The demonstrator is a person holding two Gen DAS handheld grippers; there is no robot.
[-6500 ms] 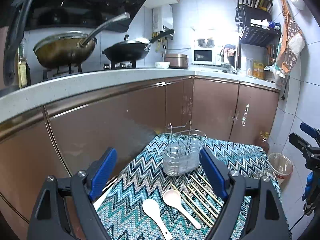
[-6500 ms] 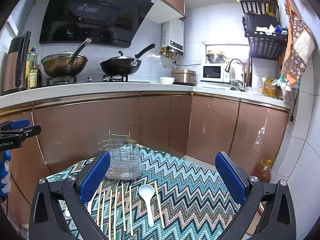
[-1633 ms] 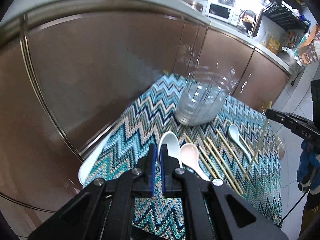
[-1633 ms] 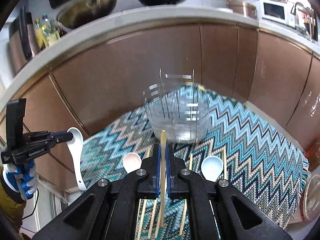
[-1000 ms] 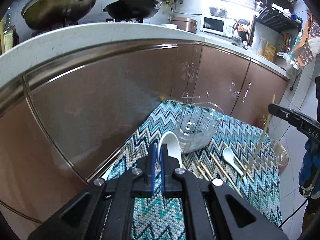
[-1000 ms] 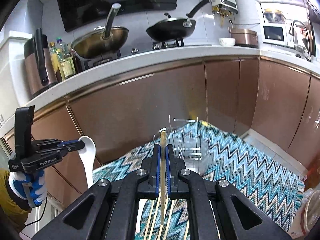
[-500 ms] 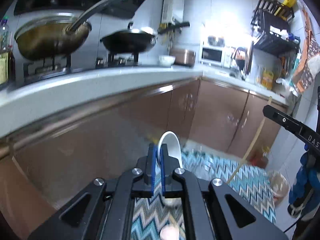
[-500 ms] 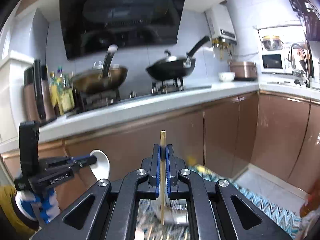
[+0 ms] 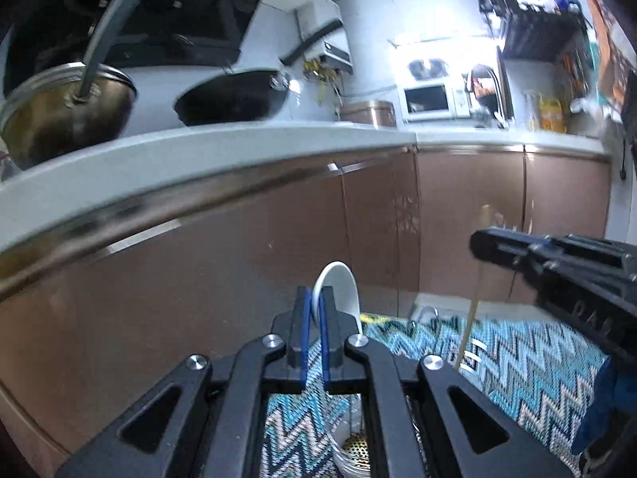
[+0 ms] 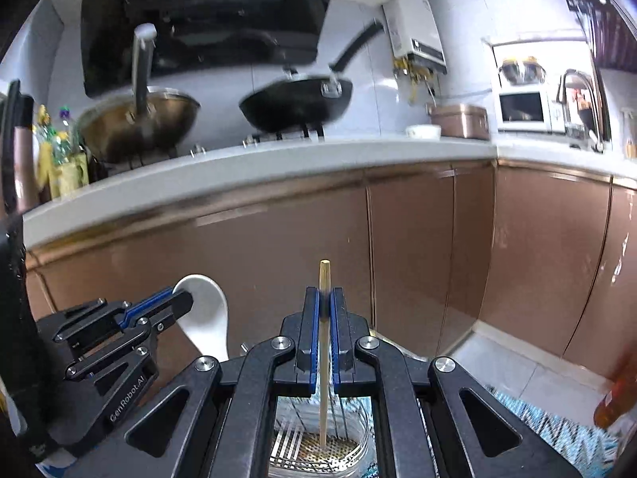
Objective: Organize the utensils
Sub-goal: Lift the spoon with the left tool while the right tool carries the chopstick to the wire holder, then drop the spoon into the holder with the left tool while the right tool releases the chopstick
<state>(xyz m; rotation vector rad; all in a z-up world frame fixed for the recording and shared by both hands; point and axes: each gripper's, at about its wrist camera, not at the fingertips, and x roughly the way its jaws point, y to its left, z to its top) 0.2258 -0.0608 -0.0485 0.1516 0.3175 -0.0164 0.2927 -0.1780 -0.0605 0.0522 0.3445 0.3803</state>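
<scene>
My left gripper is shut on a white ceramic spoon, held upright with the bowl on top; it also shows in the right wrist view. My right gripper is shut on a wooden chopstick, held upright. Its lower end is down inside the clear utensil holder with a perforated bottom. In the left wrist view the right gripper holds the chopstick over the holder, which is mostly hidden under my left gripper.
The holder stands on a zigzag-patterned cloth. Brown cabinet doors and a white counter with two woks rise close behind. A bottle stands on the floor at the right.
Both grippers have moved in over the holder. The chopstick's lower end has gone down into the holder. The spoon now hangs above the holder's left side.
</scene>
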